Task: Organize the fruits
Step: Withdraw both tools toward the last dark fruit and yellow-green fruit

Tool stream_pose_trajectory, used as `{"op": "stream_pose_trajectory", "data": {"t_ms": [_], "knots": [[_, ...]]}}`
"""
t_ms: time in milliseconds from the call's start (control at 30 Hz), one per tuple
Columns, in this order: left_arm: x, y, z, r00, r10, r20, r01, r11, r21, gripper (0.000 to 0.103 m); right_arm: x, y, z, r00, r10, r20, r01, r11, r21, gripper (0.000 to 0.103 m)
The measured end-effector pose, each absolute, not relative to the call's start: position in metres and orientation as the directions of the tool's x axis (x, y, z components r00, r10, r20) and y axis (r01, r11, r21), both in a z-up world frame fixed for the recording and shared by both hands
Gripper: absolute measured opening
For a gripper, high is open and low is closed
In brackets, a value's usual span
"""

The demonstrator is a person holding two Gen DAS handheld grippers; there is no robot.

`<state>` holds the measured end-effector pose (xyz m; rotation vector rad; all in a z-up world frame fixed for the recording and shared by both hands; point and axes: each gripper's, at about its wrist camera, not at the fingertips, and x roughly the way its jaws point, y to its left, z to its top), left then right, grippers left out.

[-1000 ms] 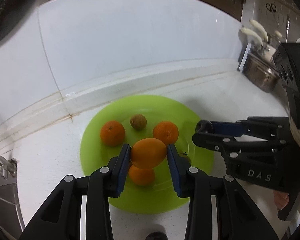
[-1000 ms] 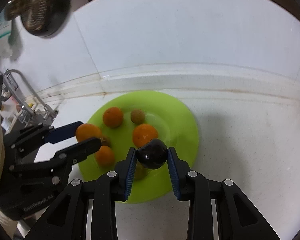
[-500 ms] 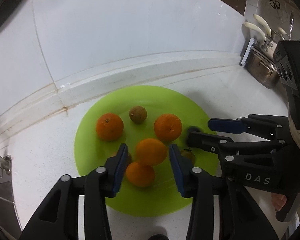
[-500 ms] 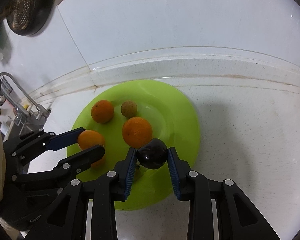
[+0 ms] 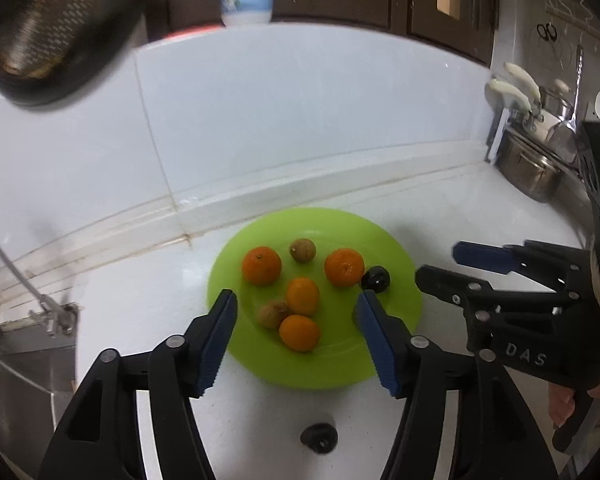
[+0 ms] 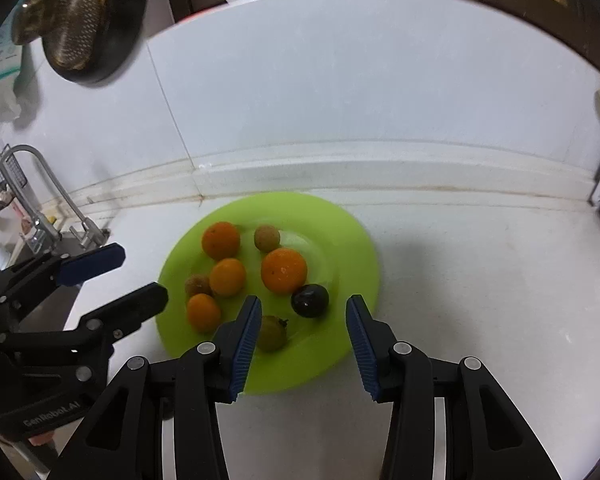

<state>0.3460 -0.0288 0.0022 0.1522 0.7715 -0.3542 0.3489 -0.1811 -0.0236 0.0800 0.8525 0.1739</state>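
Plate (image 5: 396, 344): lime green, sitting on the white counter (image 5: 440, 208) near the tiled wall (image 5: 300, 112). It is holding all the fruit listed below.

Oranges, four: one at the back left (image 5: 261, 265), one at the back right (image 5: 344, 267), one in the middle (image 5: 303, 296), one at the front (image 5: 299, 333). The middle orange is lying free on the plate, touching no pad.

Brown fruit, two: one at the back (image 5: 302, 250) between the two rear oranges; one (image 5: 273, 314) touching the middle and front oranges.

Dark plum (image 6: 309, 300): resting on the plate just beside the back right orange, clear of both right pads.

Greenish fruit (image 6: 272, 333): lying on the near part of the plate, partly hidden behind the right gripper's left finger.

Left gripper (image 5: 296, 340): hanging above the plate's near edge, jaws having just been opening, now standing wide apart, gripping nothing; fruit is showing in the gap below.

Right gripper (image 6: 300, 344): hanging over the plate's near right part, jaws having just been opening, now parted, gripping nothing.

Surroundings: steel pot (image 5: 528, 168) at the far right; tap (image 6: 40, 184) at the left; dark strainer (image 6: 80, 20) hanging on the wall; a person's fingers (image 5: 560, 404) showing behind the right gripper's handle.
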Motion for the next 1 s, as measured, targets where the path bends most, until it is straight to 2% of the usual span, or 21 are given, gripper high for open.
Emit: {"op": "stream_pose_trajectory", "data": {"t_ms": [33,200,300,467,533,733,1000], "knots": [[0.340,-0.027,0.007,0.674,-0.249,-0.696,0.358,0.934,0.012,0.067,0.344,-0.181,-0.021,0.652,0.181,-0.736,-0.117,0.983,0.138,0.051],[0.316,-0.021,0.023,0.727,-0.199,-0.657,0.314,0.948,0.060,0.079,0.318,-0.185,-0.008,0.682,0.117,-0.722,-0.065,0.993,0.099,0.056],[0.303,-0.018,0.030,0.748,-0.174,-0.641,0.294,0.952,0.083,0.086,0.304,-0.191,-0.002,0.692,0.071,-0.719,-0.012,0.996,0.087,0.062],[0.277,-0.014,0.034,0.786,-0.145,-0.601,0.255,0.962,0.101,0.090,0.278,-0.201,0.007,0.710,0.033,-0.703,0.052,0.994,0.099,0.063],[0.264,-0.014,0.034,0.797,-0.144,-0.587,0.245,0.965,0.096,0.092,0.267,-0.204,0.008,0.720,0.016,-0.694,0.070,0.993,0.096,0.068],[0.231,-0.017,0.029,0.837,-0.090,-0.540,0.192,0.972,0.136,0.095,0.235,-0.216,0.006,0.741,-0.025,-0.671,0.125,0.987,0.101,0.068],[0.210,-0.017,0.004,0.808,-0.078,-0.585,0.189,0.973,0.131,0.096,0.207,-0.223,-0.009,0.738,-0.069,-0.672,0.157,0.985,0.071,0.068]]}}
